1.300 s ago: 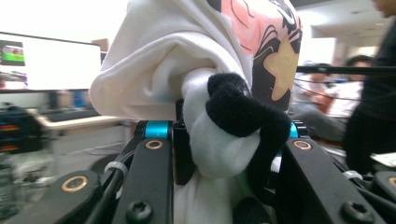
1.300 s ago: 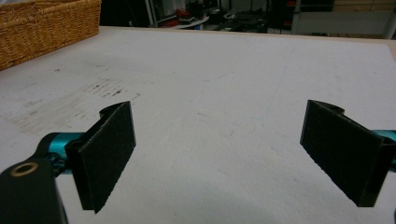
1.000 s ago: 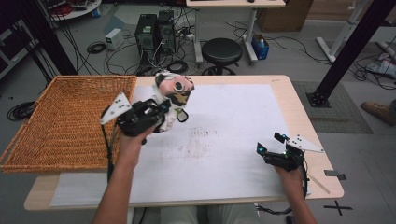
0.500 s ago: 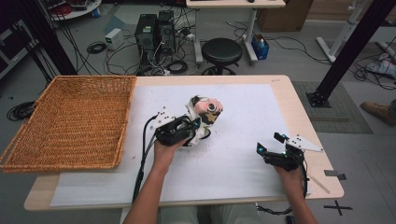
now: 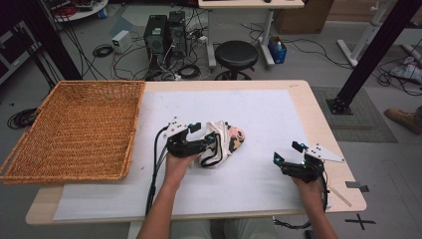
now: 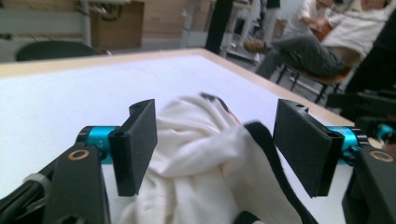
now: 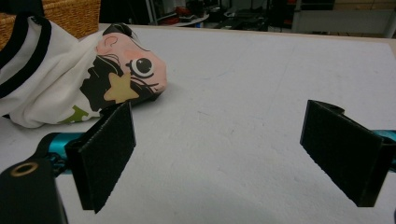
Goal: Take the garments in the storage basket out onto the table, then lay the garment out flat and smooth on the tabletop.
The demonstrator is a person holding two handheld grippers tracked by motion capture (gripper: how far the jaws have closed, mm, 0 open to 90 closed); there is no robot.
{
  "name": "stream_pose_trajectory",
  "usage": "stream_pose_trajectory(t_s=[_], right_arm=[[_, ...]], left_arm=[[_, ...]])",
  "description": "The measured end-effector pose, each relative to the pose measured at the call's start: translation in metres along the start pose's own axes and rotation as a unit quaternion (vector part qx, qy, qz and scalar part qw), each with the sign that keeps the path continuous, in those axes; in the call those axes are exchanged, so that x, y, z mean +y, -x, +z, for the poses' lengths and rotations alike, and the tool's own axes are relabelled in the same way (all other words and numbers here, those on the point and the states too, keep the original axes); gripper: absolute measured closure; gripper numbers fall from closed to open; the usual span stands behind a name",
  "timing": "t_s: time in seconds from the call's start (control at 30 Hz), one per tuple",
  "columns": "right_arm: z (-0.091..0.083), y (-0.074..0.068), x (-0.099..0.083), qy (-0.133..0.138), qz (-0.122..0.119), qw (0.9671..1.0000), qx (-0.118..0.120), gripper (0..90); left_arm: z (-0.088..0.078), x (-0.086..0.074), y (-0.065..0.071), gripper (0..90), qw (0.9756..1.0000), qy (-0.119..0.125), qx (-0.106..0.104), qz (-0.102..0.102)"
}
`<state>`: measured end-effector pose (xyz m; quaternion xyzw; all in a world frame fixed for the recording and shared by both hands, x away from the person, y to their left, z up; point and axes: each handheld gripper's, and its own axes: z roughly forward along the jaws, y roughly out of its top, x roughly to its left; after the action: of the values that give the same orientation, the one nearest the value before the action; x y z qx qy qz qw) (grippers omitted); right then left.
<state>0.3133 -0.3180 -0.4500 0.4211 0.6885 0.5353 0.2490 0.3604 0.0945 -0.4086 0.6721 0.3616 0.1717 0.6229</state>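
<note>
The crumpled garment (image 5: 221, 144) is a small heap of white cloth with black trim along its edges and a printed cartoon face in pink and black, with a large round eye and a yellowish star beside it. It lies on the white sheet (image 5: 249, 104) that covers the table, right in front of the left gripper (image 5: 201, 134), whose jaws have just been opening and now stand wide apart with the cloth between them, the pads not pressing on it. In the left gripper view the garment (image 6: 205, 163) bulges up between the two black pads as plain white folds with a black band curving across the near side; the printed face is turned away from that camera, and a seated person (image 6: 327, 42) shows beyond the far table edge. The right gripper view shows the printed side: the garment (image 7: 79, 79) sits ahead and to the left of the right gripper (image 7: 217, 154), well clear of its pads, with a corner of the wicker basket (image 7: 70, 11) behind it. The right gripper (image 5: 287, 153) has its jaws spread wide over bare sheet with nothing between them. From the high view the wicker basket (image 5: 74, 129) lies to the left of the left gripper, well apart from the garment.
</note>
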Motion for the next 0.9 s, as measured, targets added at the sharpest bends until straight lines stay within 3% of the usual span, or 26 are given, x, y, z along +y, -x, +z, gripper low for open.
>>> stream_pose_trajectory(t_s=[0.13, 0.37, 0.67, 0.9], right_arm=[[0.000, 0.000, 0.000, 0.002, 0.001, 1.0000, 0.000, 9.9], [0.000, 0.000, 0.000, 0.000, -0.001, 1.0000, 0.001, 9.9], [0.000, 0.000, 0.000, 0.001, -0.002, 1.0000, 0.003, 9.9], [0.000, 0.000, 0.000, 0.000, -0.001, 1.0000, 0.003, 9.9]], left_arm=[[-0.016, 0.003, -0.003, 24.7, 0.9996, 0.028, 0.002, -0.003], [-0.036, -0.001, -0.004, 24.7, 0.9991, 0.030, 0.028, -0.004], [-0.047, -0.006, -0.006, 24.7, 0.9982, 0.034, 0.048, -0.005], [-0.049, -0.009, -0.007, 24.7, 0.9981, 0.032, 0.052, -0.006]])
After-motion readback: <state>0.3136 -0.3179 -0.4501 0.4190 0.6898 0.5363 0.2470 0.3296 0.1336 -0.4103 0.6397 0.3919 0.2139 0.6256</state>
